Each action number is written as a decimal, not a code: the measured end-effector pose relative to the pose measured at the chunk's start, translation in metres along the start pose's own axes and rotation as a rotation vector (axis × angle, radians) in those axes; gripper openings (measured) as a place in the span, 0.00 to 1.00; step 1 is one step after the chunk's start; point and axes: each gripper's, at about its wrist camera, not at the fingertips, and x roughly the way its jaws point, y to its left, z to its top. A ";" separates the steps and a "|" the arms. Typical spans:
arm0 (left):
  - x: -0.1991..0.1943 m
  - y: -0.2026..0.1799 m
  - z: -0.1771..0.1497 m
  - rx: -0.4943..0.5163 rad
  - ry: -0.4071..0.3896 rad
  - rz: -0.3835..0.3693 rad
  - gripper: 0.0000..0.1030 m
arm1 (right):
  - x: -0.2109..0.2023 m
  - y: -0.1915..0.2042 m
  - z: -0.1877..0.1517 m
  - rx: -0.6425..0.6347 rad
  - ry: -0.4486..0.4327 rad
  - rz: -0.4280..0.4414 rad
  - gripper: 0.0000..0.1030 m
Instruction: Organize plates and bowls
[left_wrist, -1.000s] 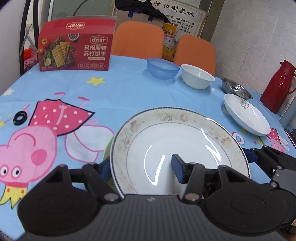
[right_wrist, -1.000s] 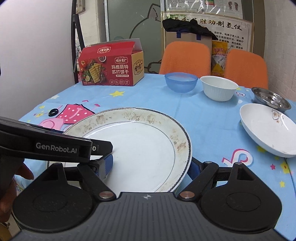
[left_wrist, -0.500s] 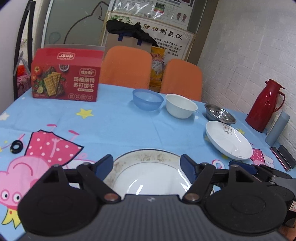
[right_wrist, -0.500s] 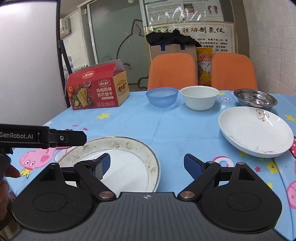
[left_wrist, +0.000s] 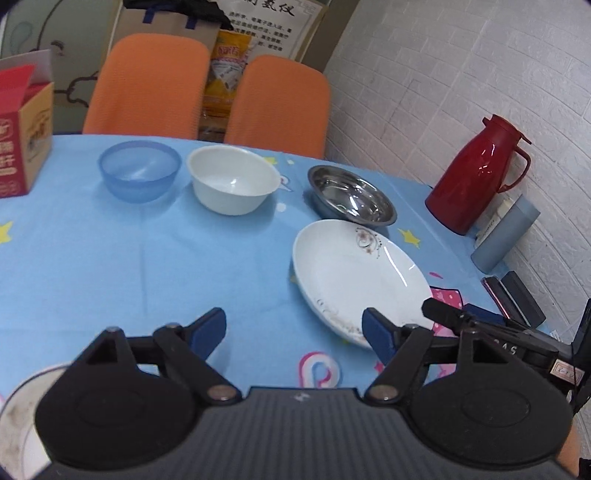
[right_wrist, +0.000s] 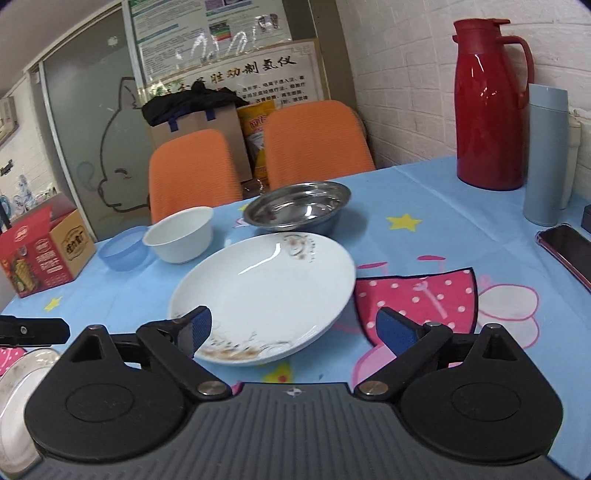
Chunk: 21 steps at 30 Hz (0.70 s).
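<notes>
The left tool (left_wrist: 293, 330) is hanging over bare blue tablecloth with its pads spread and nothing between them; its jaws have just been opening. The white patterned plate (left_wrist: 360, 275) is lying just right of and beyond its right pad, apart from it. The right tool (right_wrist: 293, 328) is also standing spread and holding nothing, with the near rim of that same plate (right_wrist: 266, 291) sitting between its pads, closer to the left one; whether that pad is touching the rim I cannot tell.

The gold-rimmed dinner plate (left_wrist: 16, 417) is lying at the near left corner of the bench (left_wrist: 129, 258), mostly hidden behind the left tool's body.

Counting the dishes: two plates and three bowls. The bowls are sitting in a row at the far side, from left to right a blue plastic bowl (left_wrist: 139, 170), a white bowl (left_wrist: 232, 178) and a steel bowl (left_wrist: 351, 194), the last just beyond the patterned plate. One red thermos jug (left_wrist: 476, 177) is standing at the far right.
</notes>
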 end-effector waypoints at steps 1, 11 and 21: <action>0.014 -0.005 0.007 0.004 0.020 -0.006 0.72 | 0.009 -0.003 0.004 -0.012 0.012 -0.001 1.00; 0.109 -0.013 0.027 -0.015 0.130 0.035 0.71 | 0.064 -0.005 0.010 -0.098 0.119 0.023 1.00; 0.114 -0.032 0.018 0.092 0.059 0.109 0.44 | 0.078 0.004 0.007 -0.169 0.117 0.021 1.00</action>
